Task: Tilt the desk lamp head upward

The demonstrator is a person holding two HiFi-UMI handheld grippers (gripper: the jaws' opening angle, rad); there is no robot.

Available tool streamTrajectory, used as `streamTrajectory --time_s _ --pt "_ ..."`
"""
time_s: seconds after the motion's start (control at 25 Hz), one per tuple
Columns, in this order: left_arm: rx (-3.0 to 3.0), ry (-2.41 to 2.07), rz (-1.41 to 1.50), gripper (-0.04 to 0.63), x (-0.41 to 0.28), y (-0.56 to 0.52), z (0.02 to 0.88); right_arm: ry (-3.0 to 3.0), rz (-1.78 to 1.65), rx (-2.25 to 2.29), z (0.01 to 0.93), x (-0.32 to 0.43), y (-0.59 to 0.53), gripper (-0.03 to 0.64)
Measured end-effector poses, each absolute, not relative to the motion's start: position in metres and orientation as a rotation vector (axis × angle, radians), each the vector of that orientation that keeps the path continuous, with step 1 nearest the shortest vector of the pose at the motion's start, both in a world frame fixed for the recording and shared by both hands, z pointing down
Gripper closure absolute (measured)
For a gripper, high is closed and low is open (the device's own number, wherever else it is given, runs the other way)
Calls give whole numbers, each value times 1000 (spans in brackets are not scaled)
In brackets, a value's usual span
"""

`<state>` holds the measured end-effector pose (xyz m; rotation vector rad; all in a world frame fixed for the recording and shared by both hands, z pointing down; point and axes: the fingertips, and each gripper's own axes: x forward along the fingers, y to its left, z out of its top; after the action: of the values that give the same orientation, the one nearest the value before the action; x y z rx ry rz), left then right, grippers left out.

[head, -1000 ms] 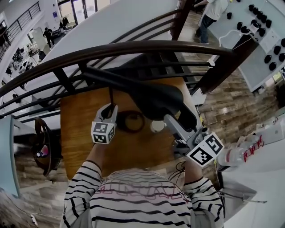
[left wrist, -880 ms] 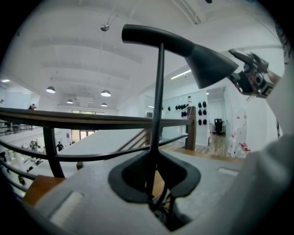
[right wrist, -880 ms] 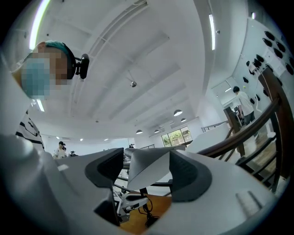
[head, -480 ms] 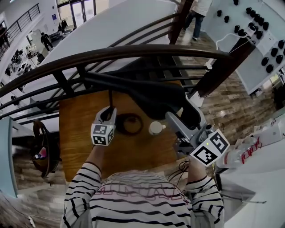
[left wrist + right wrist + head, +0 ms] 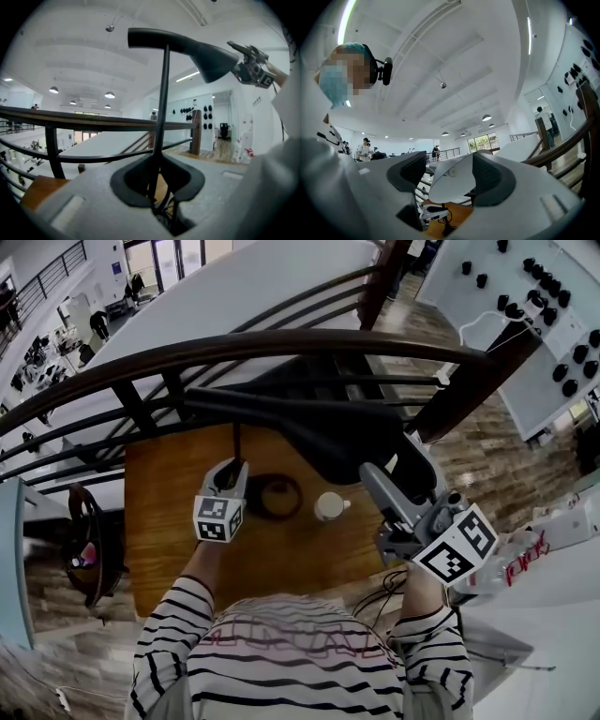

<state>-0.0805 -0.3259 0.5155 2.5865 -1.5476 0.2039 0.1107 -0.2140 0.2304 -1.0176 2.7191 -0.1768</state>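
Here the fingers of the left gripper (image 5: 232,471) pinch narrowly on the lamp's thin stem (image 5: 162,103), probably to steady it on the counter (image 5: 169,521). The right gripper (image 5: 373,476) clamps the raised lamp head (image 5: 323,432), well placed to lever it upward.

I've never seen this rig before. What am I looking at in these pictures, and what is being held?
There is no robot: a person holds tongs in each hand. One picture comes from a head camera looking down, and the other two come from cameras riding on each pair of tongs. On the wooden table stand the desk lamp's ring base and a small white object. The left tongs clamp the lamp's thin stem; the right tongs grip the lamp head.
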Motion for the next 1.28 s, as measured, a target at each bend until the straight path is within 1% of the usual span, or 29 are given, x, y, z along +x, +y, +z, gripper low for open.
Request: streamTrajectory --time_s 0.36,1.28 --pt "2594 -1533 212 540 -83 -327 517 2757 -112 -1015 214 104 -219 307" --pt "2583 -1523 214 540 -82 -326 520 2741 -43 -978 190 98 -230 307"
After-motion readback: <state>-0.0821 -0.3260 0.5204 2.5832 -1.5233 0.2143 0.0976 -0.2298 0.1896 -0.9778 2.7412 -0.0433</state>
